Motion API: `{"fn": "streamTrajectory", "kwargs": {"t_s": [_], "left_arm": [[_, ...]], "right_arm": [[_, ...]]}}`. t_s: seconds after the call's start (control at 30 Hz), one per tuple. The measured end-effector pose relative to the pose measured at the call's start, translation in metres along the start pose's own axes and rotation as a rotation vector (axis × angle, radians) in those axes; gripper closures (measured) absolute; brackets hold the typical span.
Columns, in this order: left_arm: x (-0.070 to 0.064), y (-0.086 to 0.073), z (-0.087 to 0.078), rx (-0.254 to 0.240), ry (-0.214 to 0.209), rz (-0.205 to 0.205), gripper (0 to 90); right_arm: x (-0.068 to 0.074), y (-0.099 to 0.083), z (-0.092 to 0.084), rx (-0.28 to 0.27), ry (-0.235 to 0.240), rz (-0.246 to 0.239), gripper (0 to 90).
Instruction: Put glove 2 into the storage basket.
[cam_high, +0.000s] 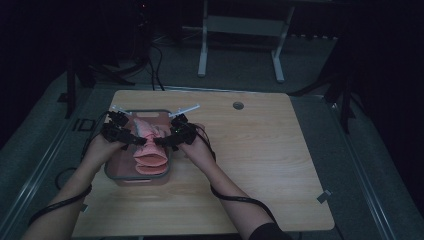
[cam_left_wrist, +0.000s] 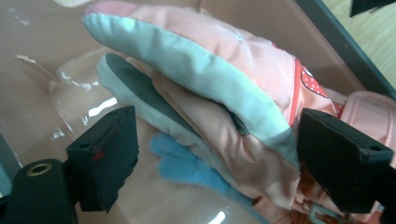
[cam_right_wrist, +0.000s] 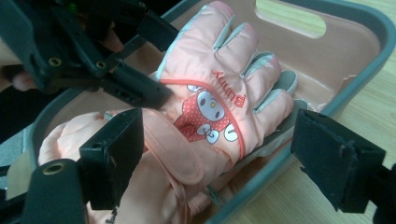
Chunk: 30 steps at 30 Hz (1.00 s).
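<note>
1. Gloves (cam_high: 150, 147) lie in a shallow pink tray with a grey rim (cam_high: 113, 175), which sits on the left part of a wooden table (cam_high: 260, 165). They are pink, padded winter gloves, stacked one upon the other.
2. Seen from the right gripper view, the top glove (cam_right_wrist: 219, 98) lies back upward, with a cartoon rabbit patch and the word "BUNNY" stitched in red (the letters read upside down from this side). Its fingers point toward the tray's cut-out handle (cam_right_wrist: 289, 18).
3. Seen from the left gripper view, the gloves (cam_left_wrist: 210, 88) show their edges: pale mint side panels, a dark grey grip surface, and a bit of blue fabric (cam_left_wrist: 187, 165) beneath them.
4. The left gripper (cam_high: 131, 140) sits over the tray's left side, jaws spread wide on either side of the gloves, gripping nothing; whether the pads touch the fabric I cannot tell.
5. The right gripper (cam_high: 159, 142) comes in from the tray's right side, jaws likewise spread wide, straddling the glove's cuff and the tray's rim, holding nothing.
6. Both grippers are close together above the gloves, tips facing each other.
</note>
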<state>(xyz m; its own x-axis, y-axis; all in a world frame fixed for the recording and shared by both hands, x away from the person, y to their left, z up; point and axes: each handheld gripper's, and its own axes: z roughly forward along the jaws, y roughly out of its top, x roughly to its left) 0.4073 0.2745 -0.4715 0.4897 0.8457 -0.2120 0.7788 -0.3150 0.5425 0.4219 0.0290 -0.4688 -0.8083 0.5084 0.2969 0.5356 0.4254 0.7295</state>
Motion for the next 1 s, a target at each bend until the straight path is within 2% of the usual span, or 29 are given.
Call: {"fn": "streamTrajectory", "kwargs": {"t_s": [0.07, 0.2, 0.33, 0.37, 0.43, 0.5, 0.53, 0.6, 0.63, 0.67, 0.7, 0.77, 0.8, 0.83, 0.87, 0.9, 0.93, 1.0], "left_arm": [[0.001, -0.001, 0.0, -0.017, 0.011, -0.014, 1.7], [0.002, -0.002, -0.003, -0.044, 0.017, -0.019, 1.4], [-0.003, -0.003, -0.016, -0.129, 0.015, -0.005, 1.5], [-0.003, -0.003, -0.016, -0.129, 0.015, -0.005, 1.5], [-0.014, -0.003, -0.026, -0.174, 0.013, 0.018, 1.5], [-0.018, -0.003, -0.028, -0.183, 0.011, 0.03, 1.5], [-0.031, -0.004, -0.035, -0.214, 0.007, 0.062, 1.5], [-0.044, -0.005, -0.04, -0.239, 0.001, 0.087, 1.5], [-0.044, -0.005, -0.04, -0.239, 0.001, 0.087, 1.5], [-0.057, -0.006, -0.043, -0.257, -0.022, 0.11, 1.5], [-0.057, -0.006, -0.043, -0.257, -0.022, 0.11, 1.6], [-0.068, -0.006, -0.046, -0.273, -0.071, 0.114, 1.5], [-0.081, -0.006, -0.047, -0.265, -0.075, 0.149, 1.6], [-0.086, -0.005, -0.047, -0.259, -0.079, 0.168, 1.6], [-0.086, -0.005, -0.047, -0.259, -0.079, 0.168, 1.6], [-0.097, -0.004, -0.046, -0.254, -0.096, 0.189, 1.6], [-0.097, -0.004, -0.046, -0.254, -0.096, 0.189, 1.6], [-0.107, -0.002, -0.042, -0.238, -0.111, 0.211, 1.6]], "right_arm": [[-0.002, -0.001, -0.003, 0.001, -0.002, 0.0, 17.0], [-0.006, -0.003, -0.008, -0.009, 0.001, 0.015, 17.0], [-0.011, -0.005, -0.018, -0.022, 0.003, 0.015, 16.6], [-0.011, -0.006, -0.02, -0.024, 0.003, 0.016, 16.6], [-0.011, -0.006, -0.024, -0.028, 0.008, 0.022, 16.6], [-0.012, -0.007, -0.027, -0.032, 0.013, 0.018, 16.6], [-0.012, -0.008, -0.03, -0.033, 0.017, 0.016, 16.6], [-0.012, -0.009, -0.033, -0.037, 0.024, 0.011, 16.6], [-0.012, -0.01, -0.035, -0.039, 0.029, 0.006, 16.6], [-0.012, -0.012, -0.038, -0.038, 0.029, 0.001, 16.6], [-0.012, -0.012, -0.038, -0.038, 0.029, 0.001, 16.6], [-0.012, -0.014, -0.043, -0.039, 0.029, -0.004, 16.6], [-0.014, -0.017, -0.047, -0.041, 0.026, -0.001, 16.6], [-0.014, -0.018, -0.049, -0.04, 0.028, 0.001, 16.6], [-0.015, -0.02, -0.051, -0.038, 0.029, 0.001, 16.6], [-0.016, -0.021, -0.052, -0.039, 0.027, -0.002, 16.6], [-0.016, -0.021, -0.052, -0.039, 0.027, -0.002, 16.6], [-0.017, -0.024, -0.056, -0.034, 0.024, -0.007, 16.6]]}}
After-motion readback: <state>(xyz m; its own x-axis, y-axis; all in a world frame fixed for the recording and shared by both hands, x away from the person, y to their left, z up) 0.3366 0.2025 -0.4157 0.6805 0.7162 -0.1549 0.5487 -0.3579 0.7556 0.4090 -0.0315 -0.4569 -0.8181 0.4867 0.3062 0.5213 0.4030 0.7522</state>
